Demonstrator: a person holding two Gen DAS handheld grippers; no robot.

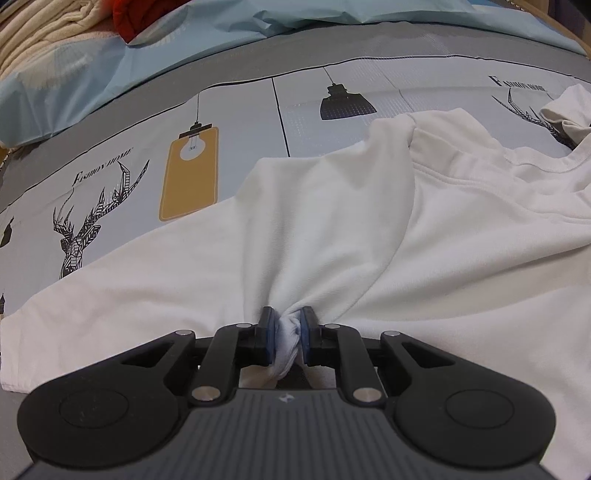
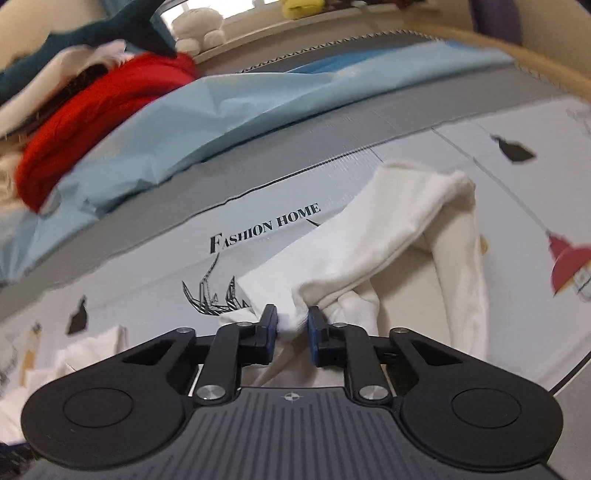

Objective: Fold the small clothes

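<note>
A white T-shirt lies spread on a printed grey bed sheet. My left gripper is shut on a bunched fold of the shirt's fabric, low against the sheet. In the right wrist view my right gripper is shut on another part of the same white shirt, with a sleeve lifted and draped ahead of it over the sheet. The view is blurred from motion.
A light blue cloth lies crumpled at the far side of the bed. A red garment, cream knitwear and plush toys are piled at the back left. The bed's wooden edge curves at the right.
</note>
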